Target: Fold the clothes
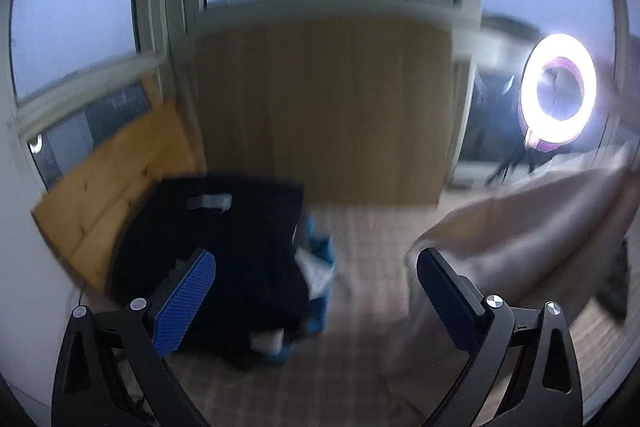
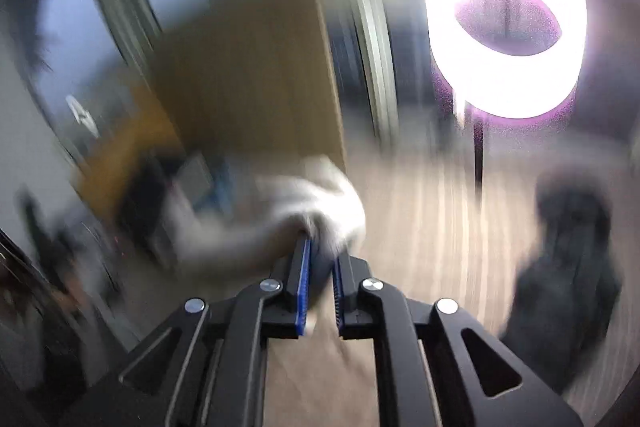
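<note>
My left gripper is open and empty, held above the table. A pale beige garment hangs stretched at the right of the left wrist view. My right gripper is shut on this same pale garment, which bunches at the fingertips and trails to the left; the view is blurred. A pile of dark clothes with blue and white pieces lies at the left on the table.
The wooden table runs under both grippers. A lit ring lamp stands at the right, also in the right wrist view. A dark garment lies at the right. A tan panel and windows stand behind.
</note>
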